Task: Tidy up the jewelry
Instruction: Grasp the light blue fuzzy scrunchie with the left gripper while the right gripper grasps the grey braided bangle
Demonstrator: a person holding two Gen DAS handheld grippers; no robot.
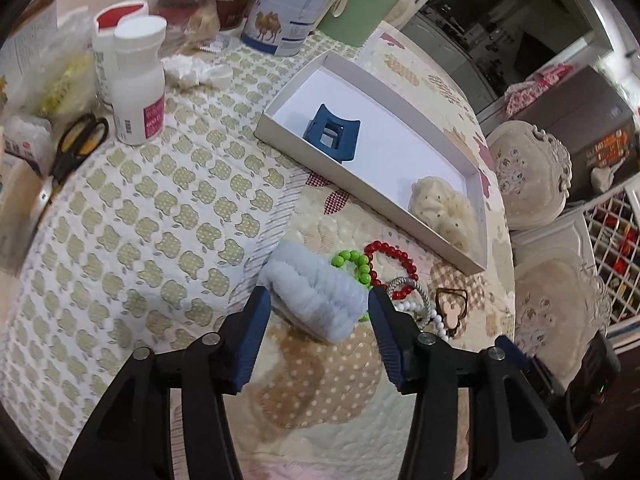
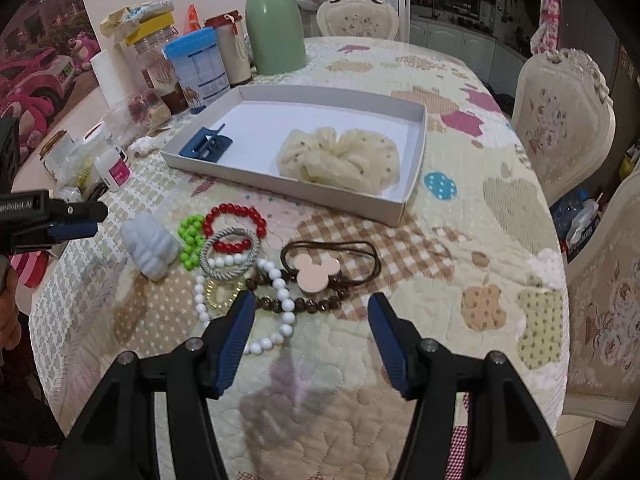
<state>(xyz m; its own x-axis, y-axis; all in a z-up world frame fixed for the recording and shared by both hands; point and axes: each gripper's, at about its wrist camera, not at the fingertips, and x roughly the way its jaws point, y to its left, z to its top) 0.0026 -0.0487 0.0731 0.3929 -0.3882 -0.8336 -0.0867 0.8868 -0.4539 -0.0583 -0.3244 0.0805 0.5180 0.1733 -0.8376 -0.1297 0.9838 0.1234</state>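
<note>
A fluffy pale blue scrunchie (image 1: 316, 300) (image 2: 150, 246) lies on the quilted tablecloth. My left gripper (image 1: 319, 298) (image 2: 100, 220) hovers open over it, its pads clear of it. Beside it are a green bead bracelet (image 2: 190, 240), a red bead bracelet (image 2: 236, 216), a grey rope hair tie (image 2: 228, 256), a white bead bracelet (image 2: 280, 280), a brown bead bracelet (image 2: 316, 304) and a pink mouse-head hair tie (image 2: 316, 270). My right gripper (image 2: 311, 300) stands open above the brown beads. The white tray (image 2: 280, 190) (image 1: 360, 184) holds a blue hair claw (image 2: 206, 144) and a cream scrunchie (image 2: 340, 160).
Behind the tray stand a green vase (image 2: 274, 20), a blue-lidded tin (image 2: 198, 68) and jars. White pill bottles (image 1: 138, 80) and scissors (image 1: 76, 148) lie at the left. Ornate chairs (image 2: 560, 128) line the table's right edge.
</note>
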